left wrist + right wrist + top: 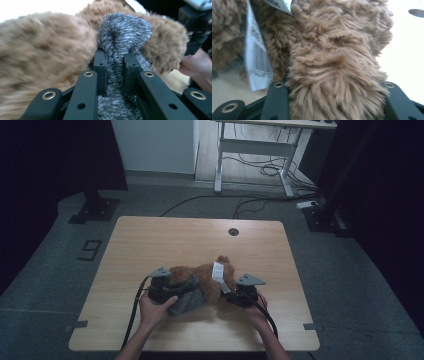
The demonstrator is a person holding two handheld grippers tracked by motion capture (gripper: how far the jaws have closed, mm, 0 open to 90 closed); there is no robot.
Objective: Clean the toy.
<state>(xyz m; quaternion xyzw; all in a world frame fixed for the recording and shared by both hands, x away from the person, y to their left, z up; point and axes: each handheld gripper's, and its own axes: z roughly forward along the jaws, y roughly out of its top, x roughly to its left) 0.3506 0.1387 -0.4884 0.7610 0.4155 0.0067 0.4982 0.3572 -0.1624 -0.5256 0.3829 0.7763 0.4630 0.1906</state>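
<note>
While the left tongs (114,72) stay hidden at the tips under grey fleece, their jaws clench a fold of the grey fuzzy cloth (122,37) that rises between them against the brown plush toy (205,276). Across from them the right tongs (334,100) straddle a thick brown limb (337,75) of the toy; fur buries the pads, so a firm grip cannot be told from this view. A white sewn-in label (258,65) hangs beside that limb, its print too blurred to read. Seen from above, the toy lies on its side near the middle of the table (150,240), its long axis running left to right and tilting slightly toward the far right, between the left hand (156,307) and right hand (256,310). The toy's face is turned away or covered. Bare wood stretches to the far edge and both sides; the near edge sits close behind the wrists.
</note>
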